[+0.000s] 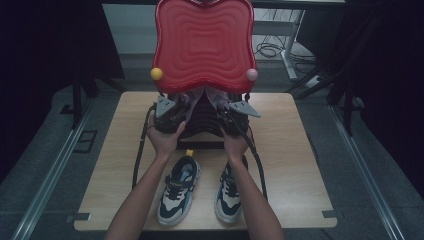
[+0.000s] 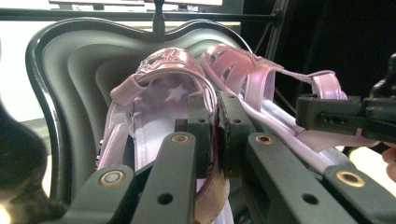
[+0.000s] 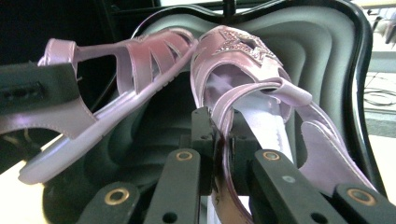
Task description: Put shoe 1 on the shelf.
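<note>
A pair of shiny pink sandals is held over an open case with a black ribbed inside (image 2: 70, 102). My left gripper (image 2: 217, 121) is shut on the heel side of the left sandal (image 2: 163, 88). My right gripper (image 3: 219, 135) is shut on a side strap of the right sandal (image 3: 233, 51), which has a glittery star on top. From above, the left gripper (image 1: 172, 107) and the right gripper (image 1: 230, 109) sit side by side under the red lid (image 1: 202, 40), sandal toes pointing into the case. Each gripper view also catches the other sandal (image 2: 261, 79) (image 3: 140, 60).
The case's red wavy lid stands upright at the table's far edge, with a yellow knob (image 1: 156, 74) and a pink knob (image 1: 251, 74) at its lower corners. Two blue-and-white sneakers (image 1: 177, 190) (image 1: 230, 192) lie on the wooden table (image 1: 115, 165) near the front edge, between the forearms.
</note>
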Demonstrator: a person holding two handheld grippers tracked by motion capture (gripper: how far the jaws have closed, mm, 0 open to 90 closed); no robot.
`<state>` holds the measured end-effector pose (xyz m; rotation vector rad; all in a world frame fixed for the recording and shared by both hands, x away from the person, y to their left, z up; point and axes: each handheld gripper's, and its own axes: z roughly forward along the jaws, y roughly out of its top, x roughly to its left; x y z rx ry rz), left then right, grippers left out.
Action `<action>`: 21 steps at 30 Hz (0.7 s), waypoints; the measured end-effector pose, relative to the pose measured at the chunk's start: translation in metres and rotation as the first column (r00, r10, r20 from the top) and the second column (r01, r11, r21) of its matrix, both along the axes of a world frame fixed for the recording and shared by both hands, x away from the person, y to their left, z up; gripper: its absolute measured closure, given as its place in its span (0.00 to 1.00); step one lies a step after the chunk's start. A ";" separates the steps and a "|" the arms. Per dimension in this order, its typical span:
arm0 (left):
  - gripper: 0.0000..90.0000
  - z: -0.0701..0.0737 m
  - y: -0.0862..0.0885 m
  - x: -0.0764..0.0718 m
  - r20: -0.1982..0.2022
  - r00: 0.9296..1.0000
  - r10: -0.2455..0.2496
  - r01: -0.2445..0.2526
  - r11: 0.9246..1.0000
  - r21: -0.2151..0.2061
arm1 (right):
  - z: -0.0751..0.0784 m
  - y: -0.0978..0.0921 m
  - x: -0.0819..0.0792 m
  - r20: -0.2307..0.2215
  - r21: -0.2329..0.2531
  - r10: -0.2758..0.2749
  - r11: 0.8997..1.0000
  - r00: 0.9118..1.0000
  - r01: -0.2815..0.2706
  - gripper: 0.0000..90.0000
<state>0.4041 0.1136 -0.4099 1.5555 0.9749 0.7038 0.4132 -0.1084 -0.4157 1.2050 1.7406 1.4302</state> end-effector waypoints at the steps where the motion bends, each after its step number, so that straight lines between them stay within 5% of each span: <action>1: 0.95 -0.004 -0.001 0.003 0.001 1.000 0.004 -0.004 1.000 -0.001 | 0.000 0.003 0.003 0.007 -0.007 -0.019 1.000 1.000 0.019 0.93; 8: 0.93 -0.010 -0.005 0.002 0.018 1.000 -0.001 0.000 0.999 0.040 | -0.008 0.010 0.012 -0.008 -0.046 -0.028 0.999 1.000 0.028 0.93; 21: 0.84 -0.029 -0.003 0.000 -0.059 0.997 -0.044 0.045 0.999 0.021 | -0.018 0.015 0.011 -0.089 -0.042 0.041 0.998 0.995 -0.045 0.79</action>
